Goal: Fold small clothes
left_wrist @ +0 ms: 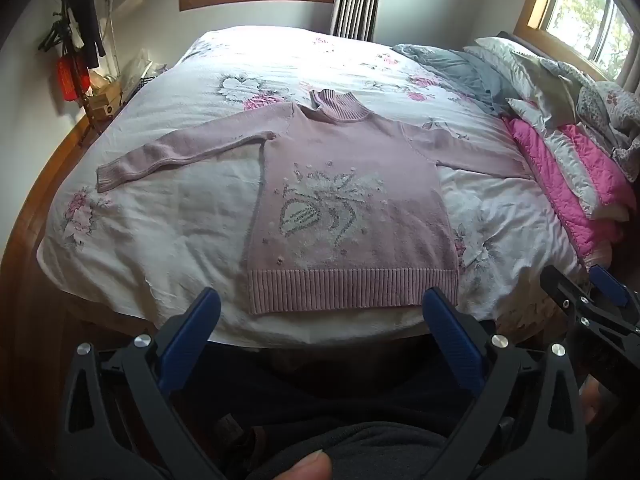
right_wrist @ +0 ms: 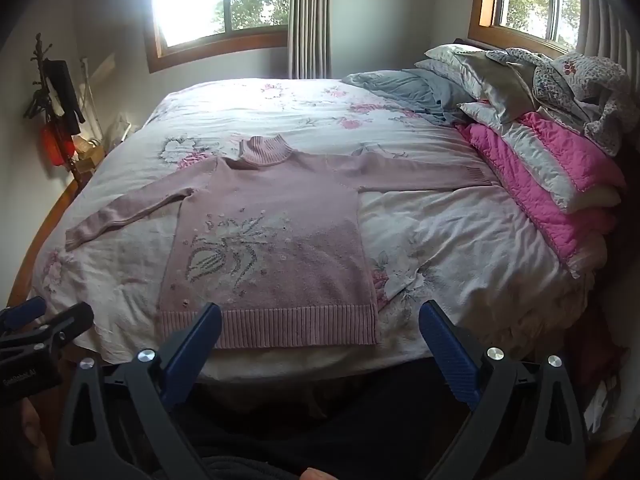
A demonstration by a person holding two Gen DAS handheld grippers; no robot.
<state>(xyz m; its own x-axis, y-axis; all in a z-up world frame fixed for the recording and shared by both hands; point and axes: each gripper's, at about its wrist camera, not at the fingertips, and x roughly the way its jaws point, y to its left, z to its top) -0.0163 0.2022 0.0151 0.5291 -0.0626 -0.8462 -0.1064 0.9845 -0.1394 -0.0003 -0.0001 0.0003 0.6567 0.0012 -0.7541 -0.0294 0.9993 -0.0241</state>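
Note:
A small pink turtleneck sweater (left_wrist: pixel 348 184) (right_wrist: pixel 272 232) with a silver and white knitted pattern lies flat, front up, on the bed, both sleeves spread out sideways. Its ribbed hem faces me at the near edge. My left gripper (left_wrist: pixel 320 312) hovers open just short of the hem, nothing between its blue fingers. My right gripper (right_wrist: pixel 320 320) is open too, held over the hem's right half, empty. In the left wrist view the right gripper (left_wrist: pixel 588 284) shows at the right edge; in the right wrist view the left gripper (right_wrist: pixel 44 316) shows at the left edge.
The bed (left_wrist: pixel 168 216) has a white floral cover. Pillows, a grey blanket and a pink quilt (right_wrist: pixel 552 176) are piled along its right side. A coat stand (left_wrist: pixel 76 52) and boxes stand by the left wall. Windows sit behind the bed. A person's dark clothing fills the lower view.

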